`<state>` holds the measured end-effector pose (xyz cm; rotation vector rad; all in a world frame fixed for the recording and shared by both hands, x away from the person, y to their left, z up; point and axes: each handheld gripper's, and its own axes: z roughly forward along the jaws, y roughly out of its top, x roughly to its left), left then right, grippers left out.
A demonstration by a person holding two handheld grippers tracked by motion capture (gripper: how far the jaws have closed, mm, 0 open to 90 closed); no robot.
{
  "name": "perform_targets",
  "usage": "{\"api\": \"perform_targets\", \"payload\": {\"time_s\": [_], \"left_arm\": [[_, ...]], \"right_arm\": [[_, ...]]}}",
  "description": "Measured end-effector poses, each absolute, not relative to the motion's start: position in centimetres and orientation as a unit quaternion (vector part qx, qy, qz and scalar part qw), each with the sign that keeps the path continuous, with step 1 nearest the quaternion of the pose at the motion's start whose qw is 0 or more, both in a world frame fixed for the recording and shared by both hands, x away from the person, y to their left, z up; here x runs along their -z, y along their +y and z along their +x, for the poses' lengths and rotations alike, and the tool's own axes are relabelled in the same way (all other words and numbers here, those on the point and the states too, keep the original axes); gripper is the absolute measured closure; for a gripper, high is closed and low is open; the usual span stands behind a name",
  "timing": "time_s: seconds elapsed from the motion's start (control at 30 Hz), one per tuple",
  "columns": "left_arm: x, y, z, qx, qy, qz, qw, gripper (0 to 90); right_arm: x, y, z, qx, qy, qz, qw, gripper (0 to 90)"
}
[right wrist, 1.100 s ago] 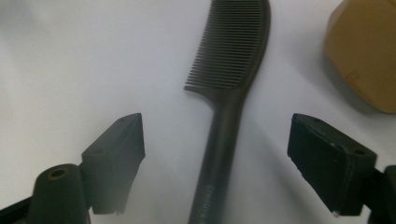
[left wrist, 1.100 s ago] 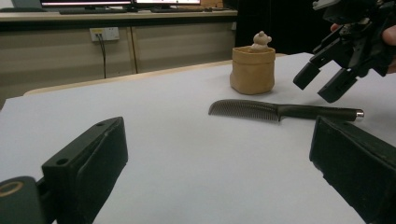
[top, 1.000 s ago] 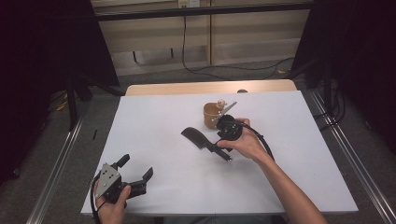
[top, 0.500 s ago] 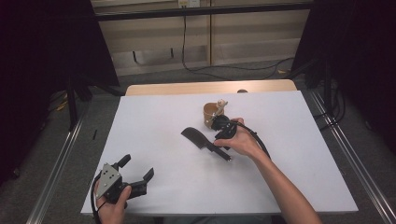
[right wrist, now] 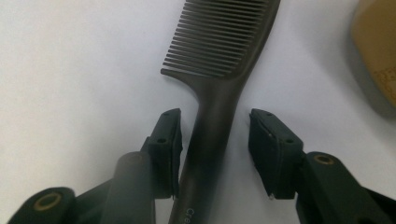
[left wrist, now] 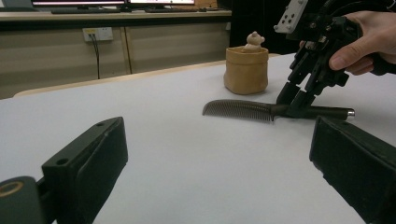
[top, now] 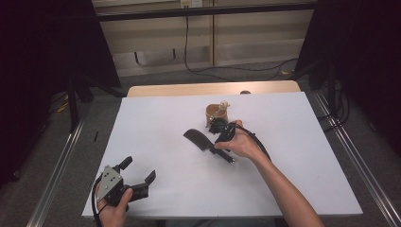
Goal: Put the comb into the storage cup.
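A black comb (top: 200,140) (left wrist: 243,109) (right wrist: 224,70) lies flat in the middle of the white table (top: 293,156). My right gripper (top: 215,145) (left wrist: 293,105) (right wrist: 215,126) points down over the comb's handle, one jaw on each side. Its jaws have just been closing with the handle between them. The left pad is almost at the handle and a gap remains at the right pad, so it is open. My left gripper (top: 139,169) (left wrist: 219,154) rests at the front left, open wide with nothing in it.
A tan pouch (top: 216,113) (left wrist: 246,70) (right wrist: 376,46) with a small bear figure (left wrist: 254,40) on top stands just behind the comb, close to the right hand. A wooden strip (top: 189,89) runs along the table's far edge.
The right gripper has settled lower over the comb's handle and its jaws have narrowed around it. The comb, the pouch and the left gripper have not moved.
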<state>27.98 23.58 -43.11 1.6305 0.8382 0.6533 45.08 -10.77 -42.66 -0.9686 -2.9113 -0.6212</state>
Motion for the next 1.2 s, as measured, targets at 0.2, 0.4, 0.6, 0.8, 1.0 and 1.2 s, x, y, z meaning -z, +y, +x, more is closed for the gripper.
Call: {"api": "perform_targets", "payload": {"time_s": [0.2,0.4,0.6,0.8,1.0,1.2], "left_arm": [[43.1,23.5,28.0,-0.277,0.356,0.692,0.564,4.5],[43.1,23.5,28.0,-0.278,0.355,0.693,0.563,4.5],[43.1,23.5,28.0,-0.278,0.353,0.694,0.562,4.4],[43.1,23.5,28.0,-0.278,0.354,0.694,0.562,4.5],[43.2,23.4,28.0,-0.278,0.354,0.695,0.56,4.5],[43.1,23.5,28.0,-0.279,0.354,0.694,0.561,4.5]], "right_arm": [[42.7,-10.3,45.2,0.184,-0.934,-0.306,0.001,58.4],[42.6,-9.9,45.3,0.17,-0.936,-0.308,-0.002,60.5],[42.5,-9.7,45.6,0.156,-0.939,-0.305,-0.002,62.1],[42.5,-9.5,45.4,0.149,-0.942,-0.302,-0.014,64.1],[42.5,-9.3,45.2,0.145,-0.942,-0.303,-0.021,64.9],[42.5,-9.3,45.2,0.144,-0.94,-0.31,-0.022,66.4]]}}
